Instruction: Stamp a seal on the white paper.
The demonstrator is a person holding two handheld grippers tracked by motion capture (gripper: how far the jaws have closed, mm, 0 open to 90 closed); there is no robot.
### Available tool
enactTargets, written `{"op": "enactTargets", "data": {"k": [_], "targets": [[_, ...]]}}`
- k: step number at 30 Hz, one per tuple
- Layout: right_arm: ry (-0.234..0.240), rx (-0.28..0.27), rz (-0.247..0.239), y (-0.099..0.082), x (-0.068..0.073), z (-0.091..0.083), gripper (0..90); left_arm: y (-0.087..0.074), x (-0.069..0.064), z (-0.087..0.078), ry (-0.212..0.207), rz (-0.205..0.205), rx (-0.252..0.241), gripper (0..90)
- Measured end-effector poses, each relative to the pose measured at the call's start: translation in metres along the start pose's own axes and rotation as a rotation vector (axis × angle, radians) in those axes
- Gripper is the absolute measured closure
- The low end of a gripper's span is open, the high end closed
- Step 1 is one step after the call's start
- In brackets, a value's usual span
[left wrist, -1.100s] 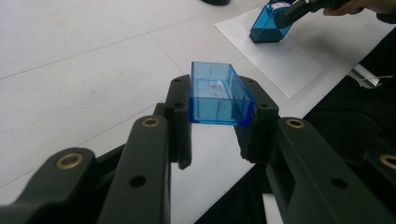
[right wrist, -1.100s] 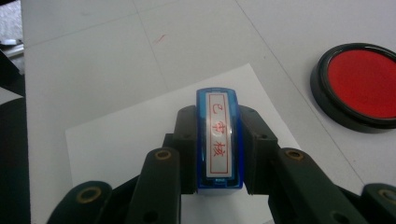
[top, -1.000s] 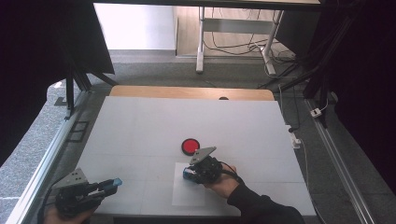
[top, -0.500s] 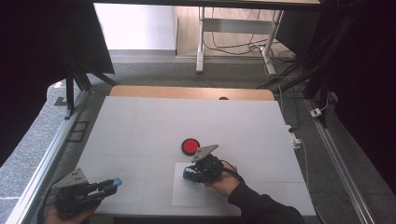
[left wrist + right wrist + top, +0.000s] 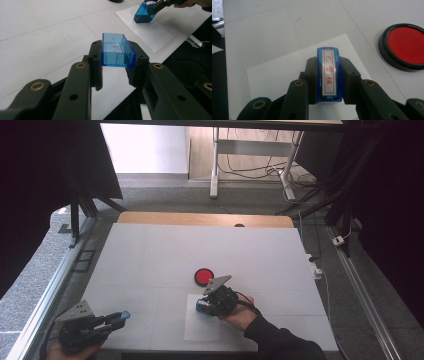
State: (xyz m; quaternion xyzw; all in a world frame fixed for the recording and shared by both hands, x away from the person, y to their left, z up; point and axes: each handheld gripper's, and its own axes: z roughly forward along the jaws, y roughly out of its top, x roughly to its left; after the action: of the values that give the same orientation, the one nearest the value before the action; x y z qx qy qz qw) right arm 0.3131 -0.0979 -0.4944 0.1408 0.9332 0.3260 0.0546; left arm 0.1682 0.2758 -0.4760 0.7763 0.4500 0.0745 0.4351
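My right gripper (image 5: 205, 305) is shut on a blue stamp (image 5: 329, 75) whose white label carries red characters. In the left gripper view the stamp (image 5: 143, 13) stands tilted with its lower end on a white paper sheet (image 5: 153, 33). A round red ink pad (image 5: 204, 276) in a black case lies just beyond the sheet (image 5: 202, 331); in the right gripper view the pad (image 5: 405, 46) is at the right. My left gripper (image 5: 117, 317), at the table's near left corner, is shut on a clear blue rectangular cap (image 5: 117, 52), open side up, above the table.
The white tabletop (image 5: 200, 250) has a wooden strip along its far edge. Metal rails (image 5: 55, 285) run along both sides. A person's dark sleeve (image 5: 280, 342) comes in from the bottom right.
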Motion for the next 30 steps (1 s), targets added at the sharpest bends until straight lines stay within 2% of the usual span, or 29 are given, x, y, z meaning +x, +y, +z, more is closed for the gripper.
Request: {"op": "enactTargets", "data": {"k": [7,21,30], "targets": [[0.000,-0.019,0.000,0.002,0.000,-0.003,71.5,0.000,0.000,0.000,-0.001,-0.002,-0.001,68.4],[0.007,-0.089,-0.001,0.009,-0.001,-0.022,71.5,0.000,0.000,0.000,0.001,-0.006,-0.003,68.4],[0.012,-0.142,0.039,0.013,-0.003,-0.035,71.5,0.000,0.000,0.000,0.001,-0.006,-0.002,68.4]]}}
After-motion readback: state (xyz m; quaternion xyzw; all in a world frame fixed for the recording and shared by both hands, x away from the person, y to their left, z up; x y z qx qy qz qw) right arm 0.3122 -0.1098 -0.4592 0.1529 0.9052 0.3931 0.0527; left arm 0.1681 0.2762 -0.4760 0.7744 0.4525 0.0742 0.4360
